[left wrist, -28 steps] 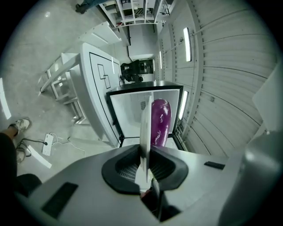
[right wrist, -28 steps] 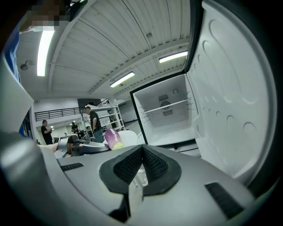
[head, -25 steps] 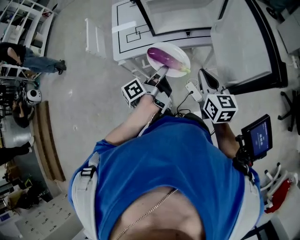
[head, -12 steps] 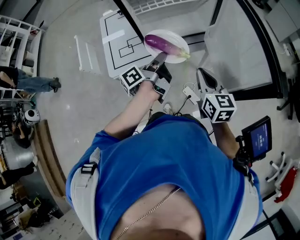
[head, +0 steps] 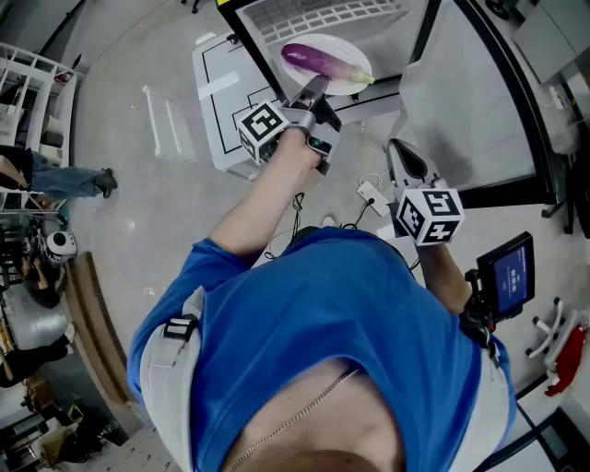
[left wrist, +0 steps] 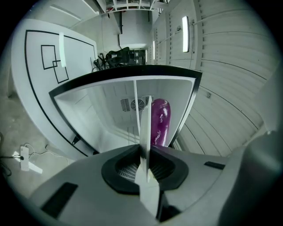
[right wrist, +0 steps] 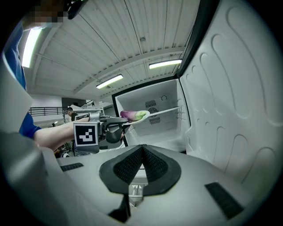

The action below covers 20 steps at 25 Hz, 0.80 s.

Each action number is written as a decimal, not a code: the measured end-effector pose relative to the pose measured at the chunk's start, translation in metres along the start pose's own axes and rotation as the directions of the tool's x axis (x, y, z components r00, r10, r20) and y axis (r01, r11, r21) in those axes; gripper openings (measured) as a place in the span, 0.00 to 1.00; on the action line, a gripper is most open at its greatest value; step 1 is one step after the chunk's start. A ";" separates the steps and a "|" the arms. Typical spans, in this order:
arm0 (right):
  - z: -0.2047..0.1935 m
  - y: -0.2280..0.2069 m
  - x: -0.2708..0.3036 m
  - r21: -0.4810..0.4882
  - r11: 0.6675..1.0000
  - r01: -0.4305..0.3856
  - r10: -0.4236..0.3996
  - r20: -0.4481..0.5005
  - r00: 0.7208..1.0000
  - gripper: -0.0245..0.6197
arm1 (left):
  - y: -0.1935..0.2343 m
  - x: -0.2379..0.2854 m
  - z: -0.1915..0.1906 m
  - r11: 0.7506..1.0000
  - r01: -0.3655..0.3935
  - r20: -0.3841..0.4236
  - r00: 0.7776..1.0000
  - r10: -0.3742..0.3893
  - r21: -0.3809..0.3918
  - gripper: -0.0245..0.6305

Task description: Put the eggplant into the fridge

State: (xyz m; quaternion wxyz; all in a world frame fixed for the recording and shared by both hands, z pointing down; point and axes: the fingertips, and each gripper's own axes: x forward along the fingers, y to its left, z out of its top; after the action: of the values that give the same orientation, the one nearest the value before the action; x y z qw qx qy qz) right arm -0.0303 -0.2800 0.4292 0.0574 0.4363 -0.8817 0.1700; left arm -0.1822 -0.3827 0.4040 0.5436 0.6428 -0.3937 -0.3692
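Left claw (head: 313, 92) is clamped hard on the near rim of a white oval plate (head: 343, 44), and lying lengthwise on that plate is the glossy purple eggplant (head: 316, 61), its pale green stem end toward the right in the head view. The plate is held out level at the mouth of the open white fridge (right wrist: 154, 130), its far edge in over the opening and close to the front of the white wire rack (head: 318, 13) inside. In the left gripper view the plate shows edge-on, pinched between the two jaws, with the eggplant rising behind it and a round vent grille (left wrist: 134, 104) on the fridge's back wall beyond. Right claw (right wrist: 142, 148) is closed on nothing, jaws pressed together. It sits lower and well back from the plate, beside the open white fridge door (head: 461, 92), and its marker cube (head: 430, 217) is close to the person's blue shirt (head: 350, 323). Left of the fridge stands a white board marked with black lines (head: 221, 92), with grey floor (head: 138, 212) around it. A small dark screen (head: 510, 270) sits at the person's right side.
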 end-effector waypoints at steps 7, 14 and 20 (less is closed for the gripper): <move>0.006 0.000 0.003 -0.014 1.000 0.015 -0.015 0.004 1.000 0.04 | -0.008 0.032 0.026 1.000 0.015 0.046 0.999 -0.014 -0.022 0.11; 0.007 -0.005 0.004 -0.026 0.999 0.032 -0.032 0.005 0.999 0.04 | 0.000 0.058 0.044 0.998 -0.004 0.103 0.995 0.011 -0.069 0.11; 0.005 -0.006 0.003 -0.028 0.999 0.042 -0.042 -0.004 0.999 0.04 | -0.001 0.075 0.055 0.995 -0.008 0.145 0.989 0.023 -0.100 0.12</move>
State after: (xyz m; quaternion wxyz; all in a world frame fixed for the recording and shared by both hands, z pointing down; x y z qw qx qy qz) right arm -0.0269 -0.2879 0.4269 0.0692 0.4536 -0.8745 0.1573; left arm -0.2001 -0.4731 0.3917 0.5473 0.5833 -0.4186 -0.4301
